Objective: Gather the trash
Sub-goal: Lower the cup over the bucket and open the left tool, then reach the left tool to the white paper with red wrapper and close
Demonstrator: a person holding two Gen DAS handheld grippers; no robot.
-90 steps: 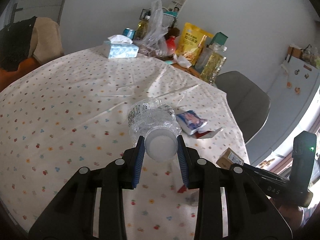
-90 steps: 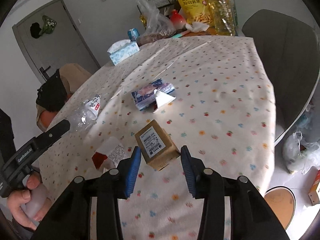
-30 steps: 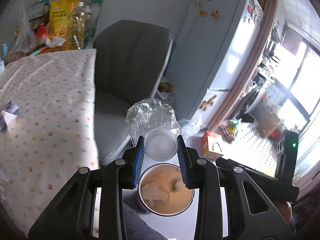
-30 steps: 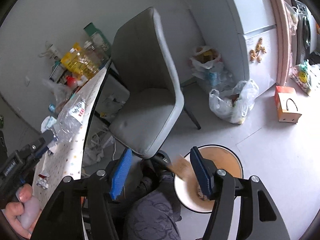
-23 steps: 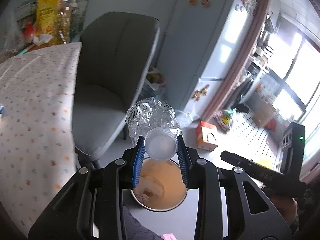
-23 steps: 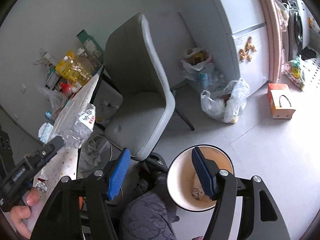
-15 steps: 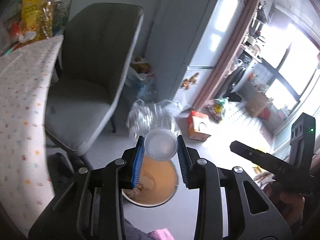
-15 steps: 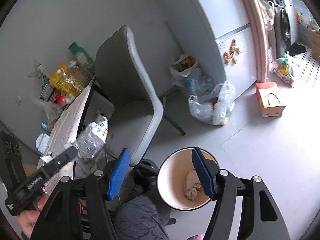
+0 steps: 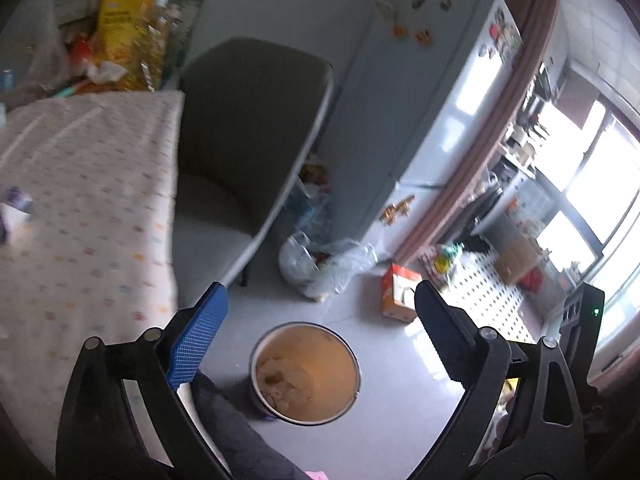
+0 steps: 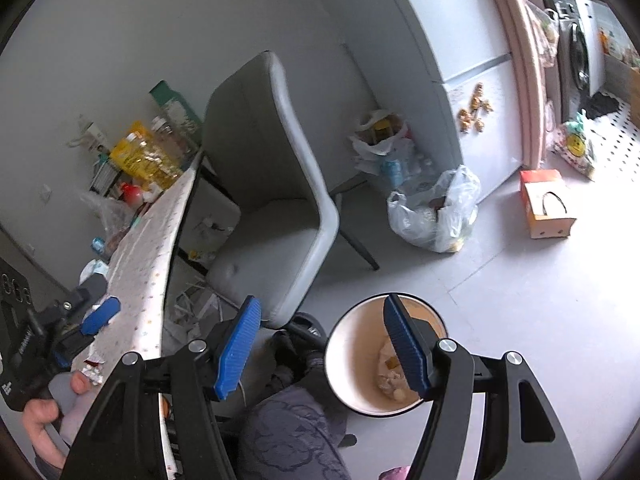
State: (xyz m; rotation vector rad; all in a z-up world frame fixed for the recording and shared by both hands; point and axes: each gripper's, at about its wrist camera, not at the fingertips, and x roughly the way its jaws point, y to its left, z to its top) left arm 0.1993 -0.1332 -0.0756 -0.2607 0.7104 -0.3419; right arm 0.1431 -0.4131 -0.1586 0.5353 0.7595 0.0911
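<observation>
A round trash bin (image 9: 306,372) with a tan inside stands on the grey floor and holds bits of trash. My left gripper (image 9: 320,308) is wide open and empty above and behind the bin. My right gripper (image 10: 324,316) is open and empty over the bin (image 10: 360,356), whose rim lies behind its right finger. The left gripper also shows at the table edge in the right wrist view (image 10: 96,316). The crushed plastic bottle is not in view.
A grey chair (image 9: 240,148) stands beside the dotted tablecloth table (image 9: 80,208). A filled plastic bag (image 9: 320,264) and an orange carton (image 9: 398,292) lie on the floor by the fridge (image 9: 424,100). My knee (image 10: 288,436) is below the grippers.
My left gripper has opened and the crushed bottle is gone from it. The right gripper let its small box fall into the bin earlier and stays open. Both views swung slightly.
</observation>
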